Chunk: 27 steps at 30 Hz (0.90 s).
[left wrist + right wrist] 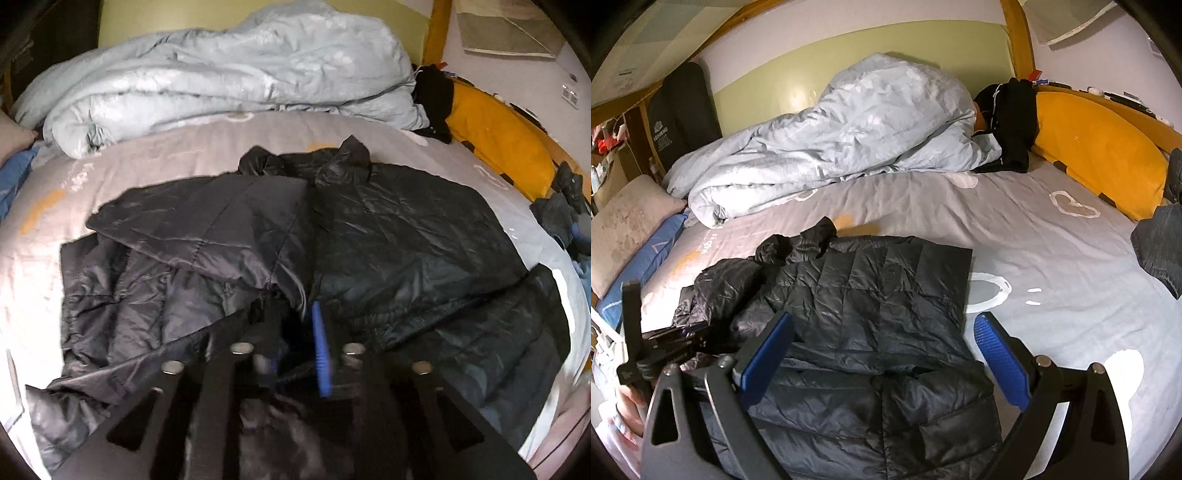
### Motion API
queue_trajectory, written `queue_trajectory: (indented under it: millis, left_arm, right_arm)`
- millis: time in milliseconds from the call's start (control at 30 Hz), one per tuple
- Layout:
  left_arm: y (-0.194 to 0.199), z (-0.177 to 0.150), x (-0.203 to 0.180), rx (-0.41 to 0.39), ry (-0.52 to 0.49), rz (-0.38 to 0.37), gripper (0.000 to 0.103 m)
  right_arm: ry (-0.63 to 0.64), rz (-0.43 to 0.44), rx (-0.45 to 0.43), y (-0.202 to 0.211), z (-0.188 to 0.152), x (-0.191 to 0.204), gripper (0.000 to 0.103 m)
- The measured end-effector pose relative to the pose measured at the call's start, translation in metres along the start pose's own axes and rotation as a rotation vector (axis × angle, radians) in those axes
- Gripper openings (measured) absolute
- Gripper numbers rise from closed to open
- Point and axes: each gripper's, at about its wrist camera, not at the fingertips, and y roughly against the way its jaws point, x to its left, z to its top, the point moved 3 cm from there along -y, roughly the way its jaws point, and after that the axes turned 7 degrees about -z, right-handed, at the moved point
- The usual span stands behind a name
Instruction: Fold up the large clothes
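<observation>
A black quilted down jacket (406,236) lies spread on the grey bed sheet (155,158), collar toward the far side. One sleeve (207,229) is folded across its body. My left gripper (293,310) hovers low over that sleeve's cuff end; its blue pads (320,350) stand a little apart and the right pad's face is bare. In the right wrist view the same jacket (879,288) fills the near middle. My right gripper (884,319) stands wide open above it, gripping nothing. The left gripper (683,334) shows at the jacket's left edge.
A bunched pale blue duvet (849,136) lies along the far side. A yellow headboard cushion (1097,147) and a black garment (1012,122) sit at the right. A pillow (631,221) and blue cushion (646,266) lie left. Dark clothes (1160,247) rest at the right edge.
</observation>
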Motion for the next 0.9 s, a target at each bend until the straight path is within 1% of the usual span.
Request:
queue_trajectory:
  millis: [33,67,100,167,267,333,400,433,500,533,567,600,700,800,833,867,900]
  left_arm:
    - [0.009,-0.002,-0.001,-0.012,-0.012,0.01,0.042]
    - [0.016,-0.002,0.0,-0.024,-0.015,0.018,0.053]
    - [0.023,-0.002,0.002,-0.038,-0.014,0.032,0.056]
    - [0.042,-0.003,0.008,-0.077,-0.009,0.1,0.07]
    - [0.064,0.003,0.022,-0.137,0.008,0.131,0.081]
    - [0.068,0.013,0.036,-0.144,0.05,0.137,0.081]
    - [0.068,0.022,0.053,-0.141,0.123,0.115,0.081]
    - [0.065,0.028,0.062,-0.138,0.167,0.101,0.081]
    - [0.056,0.037,0.082,-0.13,0.263,0.105,0.081]
    - [0.051,0.041,0.092,-0.122,0.315,0.079,0.081]
    - [0.043,0.045,0.101,-0.106,0.363,0.042,0.08]
    - [0.036,0.047,0.108,-0.092,0.396,0.027,0.08]
    - [0.011,0.054,0.128,-0.047,0.485,0.009,0.08]
    - [-0.014,0.05,0.139,0.014,0.56,-0.023,0.08]
    - [-0.023,0.047,0.143,0.047,0.584,-0.019,0.077]
    - [-0.029,0.045,0.147,0.052,0.601,-0.017,0.064]
    - [-0.033,0.044,0.149,0.048,0.612,-0.021,0.056]
  right_arm:
    - [0.0,0.003,-0.001,0.001,0.0,0.0,0.097]
    - [0.001,0.004,-0.003,0.001,0.0,0.001,0.097]
    - [0.004,0.004,-0.005,0.002,0.0,0.001,0.097]
    - [0.003,0.004,-0.005,0.002,0.0,0.001,0.097]
    - [-0.002,0.003,-0.002,0.002,0.0,0.001,0.097]
    - [-0.007,0.001,0.001,0.003,0.0,0.001,0.097]
    - [-0.013,-0.003,0.005,0.002,0.0,0.0,0.097]
    - [-0.015,-0.006,0.005,0.002,0.0,0.0,0.097]
    - [-0.017,-0.01,0.007,0.001,0.001,-0.001,0.097]
    - [-0.019,-0.012,0.008,0.001,0.001,-0.002,0.097]
    - [-0.02,-0.013,0.01,0.001,0.001,-0.002,0.097]
    - [-0.021,-0.013,0.011,0.001,0.001,-0.003,0.097]
    - [-0.022,-0.011,0.013,-0.001,0.002,-0.005,0.097]
    - [-0.022,-0.004,0.013,-0.002,0.004,-0.005,0.097]
    - [-0.022,-0.003,0.013,-0.003,0.004,-0.005,0.097]
    - [-0.022,-0.001,0.012,-0.003,0.004,-0.004,0.097]
    - [-0.02,0.003,0.013,-0.003,0.005,-0.003,0.097]
